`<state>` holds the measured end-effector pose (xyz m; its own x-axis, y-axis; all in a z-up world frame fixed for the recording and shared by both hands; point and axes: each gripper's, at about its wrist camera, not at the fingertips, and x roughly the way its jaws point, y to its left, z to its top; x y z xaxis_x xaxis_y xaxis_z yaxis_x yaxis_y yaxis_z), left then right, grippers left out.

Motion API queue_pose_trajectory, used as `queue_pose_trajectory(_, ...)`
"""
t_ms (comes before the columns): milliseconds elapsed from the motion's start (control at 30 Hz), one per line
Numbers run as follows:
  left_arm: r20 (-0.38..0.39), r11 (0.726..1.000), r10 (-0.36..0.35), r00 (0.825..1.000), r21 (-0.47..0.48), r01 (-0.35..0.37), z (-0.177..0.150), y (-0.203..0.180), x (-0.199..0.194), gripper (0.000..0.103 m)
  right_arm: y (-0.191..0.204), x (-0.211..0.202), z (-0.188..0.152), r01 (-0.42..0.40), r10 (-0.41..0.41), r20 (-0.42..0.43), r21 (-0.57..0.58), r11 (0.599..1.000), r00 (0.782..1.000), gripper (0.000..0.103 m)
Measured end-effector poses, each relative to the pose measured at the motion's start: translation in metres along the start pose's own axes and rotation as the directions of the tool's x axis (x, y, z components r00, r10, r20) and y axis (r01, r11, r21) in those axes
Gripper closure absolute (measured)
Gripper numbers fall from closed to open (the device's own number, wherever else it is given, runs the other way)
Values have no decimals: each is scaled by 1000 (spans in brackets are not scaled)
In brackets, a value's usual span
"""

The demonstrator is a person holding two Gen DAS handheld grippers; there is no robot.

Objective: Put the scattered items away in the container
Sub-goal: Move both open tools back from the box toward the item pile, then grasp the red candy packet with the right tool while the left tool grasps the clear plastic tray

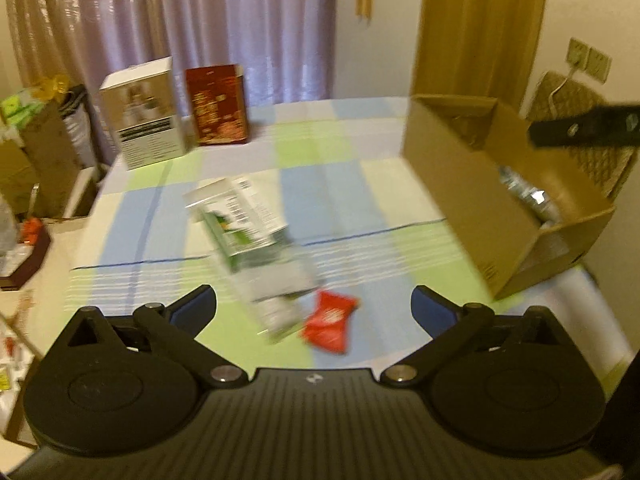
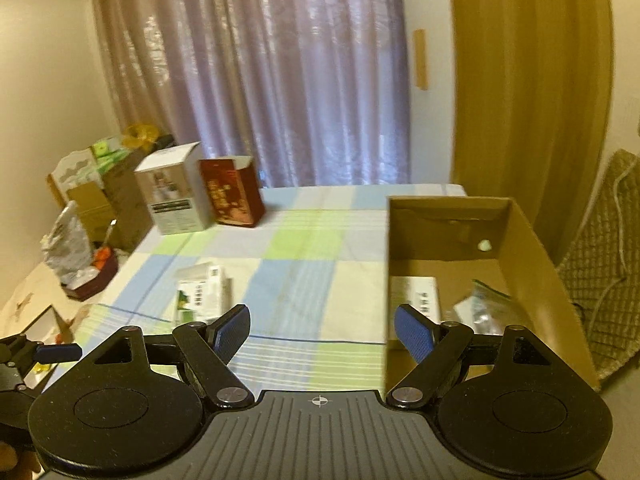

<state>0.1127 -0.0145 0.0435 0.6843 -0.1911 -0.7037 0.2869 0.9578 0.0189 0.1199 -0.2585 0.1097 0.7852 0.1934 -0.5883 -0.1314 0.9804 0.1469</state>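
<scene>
Checked tablecloth (image 1: 360, 184) held a green-white carton (image 1: 248, 240) and red sachet (image 1: 330, 320) outside the part-filled cardboard box (image 2: 532, 248), both grippers (image 1: 314, 308) (image 2: 322, 332) wide and empty.

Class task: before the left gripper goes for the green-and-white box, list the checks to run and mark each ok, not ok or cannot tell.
1. Left gripper open: ok.
2. Green-and-white box ahead of the fingers: ok.
3. Red packet apart from that box: cannot tell, blurred.
4. Cardboard container open on top: ok.
5. Room left in the container: ok.
6. Right gripper open, holding nothing: ok.
</scene>
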Motion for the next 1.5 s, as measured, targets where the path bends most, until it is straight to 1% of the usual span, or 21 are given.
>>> queue_pose_trajectory(67, -10, 1000, 29, 1000, -4, -29, -7, 15, -2, 1, 9, -1, -2, -28, 28, 12, -15, 999, 1000, 0)
queue_pose_trajectory(267, -38, 996, 88, 995, -25, -89, -22, 55, -1, 1, 44, 15, -13, -84, 83, -13, -114, 990, 996, 0)
queue_pose_trajectory(367, -44, 994, 93, 995, -51, -95, -24, 70, 4, 1, 59, 30, -25, -124, 118, -49, -154, 980, 992, 0)
queue_pose_trajectory(500, -45, 992, 92, 995, -80, -95, -25, 83, 14, 1, 76, 56, -45, -153, 133, -115, -189, 970, 984, 0)
queue_pose_trajectory(733, -51, 989, 69, 996, -130, -75, -26, 93, 44, 1, 86, 106, -79, -181, 140, -233, -164, 970, 962, 0)
queue_pose_trajectory(867, -49, 993, 65, 997, -100, -70, -24, 94, 66, 1, 84, 134, -95, -181, 141, -277, -125, 976, 950, 0)
queue_pose_trajectory(1000, -39, 992, 83, 996, -90, -86, -28, 100, 82, 1, 82, 160, -108, -170, 135, -300, -96, 981, 944, 0)
queue_pose_trajectory(1100, -49, 989, 84, 995, -119, -89, -33, 106, 91, 1, 80, 176, -114, -162, 131, -298, -83, 983, 946, 0)
queue_pose_trajectory(1133, -56, 988, 81, 995, -130, -87, -35, 108, 94, 1, 80, 181, -115, -160, 130, -301, -78, 984, 945, 9)
queue_pose_trajectory(1167, -62, 987, 78, 995, -138, -86, -37, 109, 97, 1, 79, 185, -117, -155, 127, -303, -70, 985, 944, 12)
queue_pose_trajectory(1367, -69, 976, 78, 995, -197, -90, -39, 116, 102, 1, 79, 198, -122, -115, 112, -279, 5, 993, 954, 12)
queue_pose_trajectory(1500, -80, 975, 86, 993, -198, -101, -39, 118, 109, 1, 88, 203, -125, -90, 86, -270, -3, 996, 959, 12)
